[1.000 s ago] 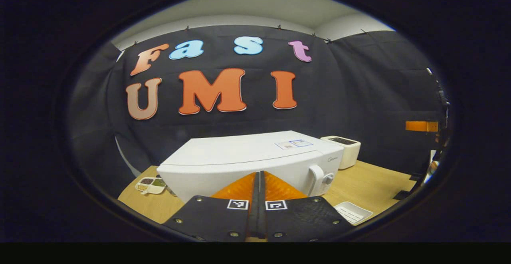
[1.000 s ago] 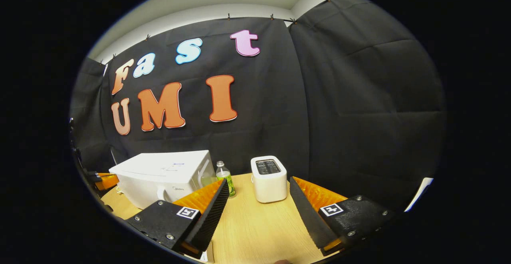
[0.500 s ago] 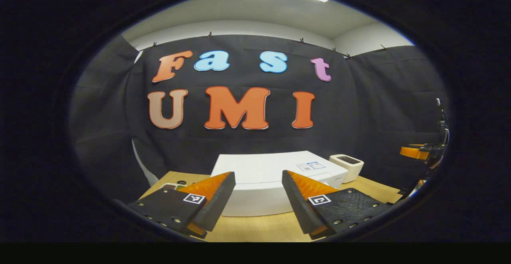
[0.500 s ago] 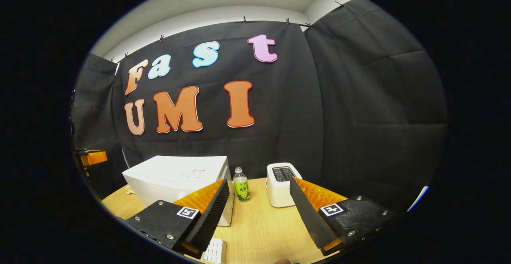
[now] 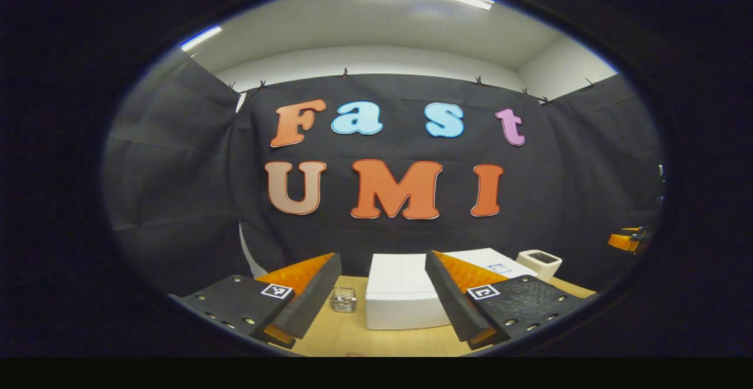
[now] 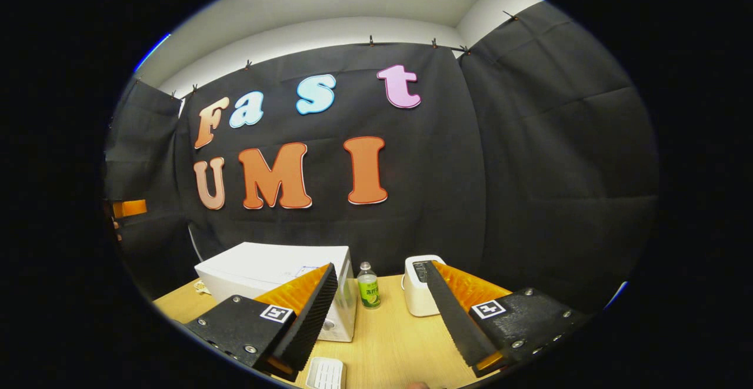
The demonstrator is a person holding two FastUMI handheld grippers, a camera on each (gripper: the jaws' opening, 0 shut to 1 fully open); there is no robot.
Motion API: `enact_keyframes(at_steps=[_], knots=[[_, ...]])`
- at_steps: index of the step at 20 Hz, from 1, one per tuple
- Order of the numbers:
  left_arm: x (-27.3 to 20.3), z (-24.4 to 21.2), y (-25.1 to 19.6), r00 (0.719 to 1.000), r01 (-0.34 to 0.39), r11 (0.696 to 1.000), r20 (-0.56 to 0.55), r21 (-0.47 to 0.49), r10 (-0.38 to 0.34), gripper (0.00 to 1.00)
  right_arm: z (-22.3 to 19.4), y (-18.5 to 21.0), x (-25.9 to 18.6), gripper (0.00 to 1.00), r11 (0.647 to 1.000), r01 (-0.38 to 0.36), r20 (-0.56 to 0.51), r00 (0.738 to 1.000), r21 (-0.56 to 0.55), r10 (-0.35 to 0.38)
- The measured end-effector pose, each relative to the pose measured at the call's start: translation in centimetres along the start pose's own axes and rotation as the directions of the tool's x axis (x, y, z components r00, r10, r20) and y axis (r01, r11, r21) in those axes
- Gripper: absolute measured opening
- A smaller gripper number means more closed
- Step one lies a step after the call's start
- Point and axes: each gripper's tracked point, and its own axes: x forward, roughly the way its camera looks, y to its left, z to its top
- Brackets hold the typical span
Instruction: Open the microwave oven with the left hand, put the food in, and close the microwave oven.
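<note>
The white microwave (image 5: 400, 298) stands on the wooden table (image 5: 382, 342), seen past my left gripper (image 5: 382, 255), which is open, holds nothing and hovers well short of it. In the right gripper view the microwave (image 6: 270, 268) sits at the left, its front partly hidden behind one of my fingers (image 6: 309, 312). My right gripper (image 6: 379, 264) is open and holds nothing above the table. A white ridged tray (image 6: 325, 372) lies at the table's near edge below it. The other gripper (image 5: 626, 240) shows far right in the left gripper view.
A white toaster (image 6: 416, 288) and a small green-labelled bottle (image 6: 369, 286) stand right of the microwave. A small glass jar (image 5: 342, 299) sits left of the microwave. The toaster (image 5: 538, 262) also appears behind it. Black cloth walls close the booth.
My left gripper went from shut to open and drew back from the microwave, which now looks smaller and lower. The right gripper also pulled back and tilted up, staying open.
</note>
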Motion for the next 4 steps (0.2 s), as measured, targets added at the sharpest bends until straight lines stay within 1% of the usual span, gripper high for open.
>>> enact_keyframes(at_steps=[1, 4], knots=[[-0.16, 0.17, 0.24, 1.000, -0.001, 1.000, 0.003, -0.006, 0.001, 0.94, 0.13, 0.07, 0.04, 0.95, 1.000, 0.002, 0.003, 1.000, -0.007, -0.002], [-0.42, -0.03, 0.53, 1.000, 0.000, 1.000, -0.001, -0.021, 0.000, 0.94, 0.54, 0.15, -0.09, 0.95, 1.000, -0.003, 0.009, 1.000, -0.005, 0.003]])
